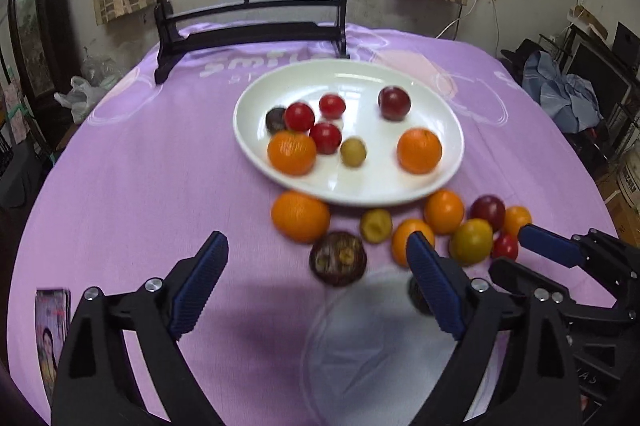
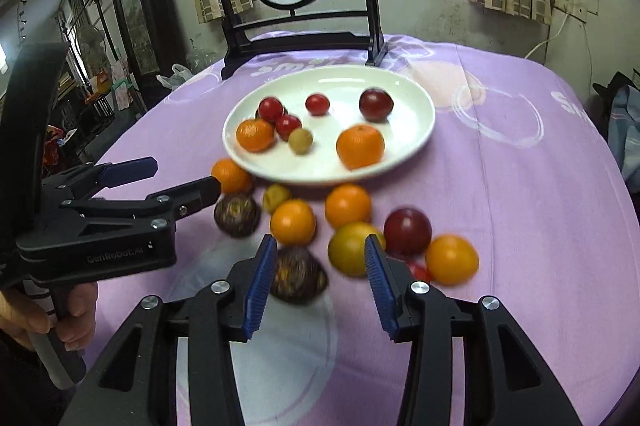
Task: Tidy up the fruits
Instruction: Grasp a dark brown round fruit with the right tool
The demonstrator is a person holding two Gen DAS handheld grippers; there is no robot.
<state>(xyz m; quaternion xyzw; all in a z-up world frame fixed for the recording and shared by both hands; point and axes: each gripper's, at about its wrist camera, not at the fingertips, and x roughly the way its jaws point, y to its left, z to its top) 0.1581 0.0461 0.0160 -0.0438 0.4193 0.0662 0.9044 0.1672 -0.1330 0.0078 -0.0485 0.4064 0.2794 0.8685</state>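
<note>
Both claws are wide and hold nothing. The left claw [image 1: 316,262] hangs over a dark brown fruit [image 1: 338,258]. The right claw [image 2: 320,262] has another brown fruit [image 2: 298,280] between its fingers, not touching. The white plate [image 1: 400,189] sits mid-table with fruit in it. Loose oranges [image 2: 293,222] and plums [image 2: 408,230] crowd the purple cloth [image 1: 140,165] just beside the plate's near rim. A round picture stand [image 2: 294,37] is at the far table edge.

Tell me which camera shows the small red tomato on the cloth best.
The left wrist view: the tomato shows almost whole beside the right gripper's finger. In the right wrist view, the tomato is half hidden behind that gripper's finger.
</note>
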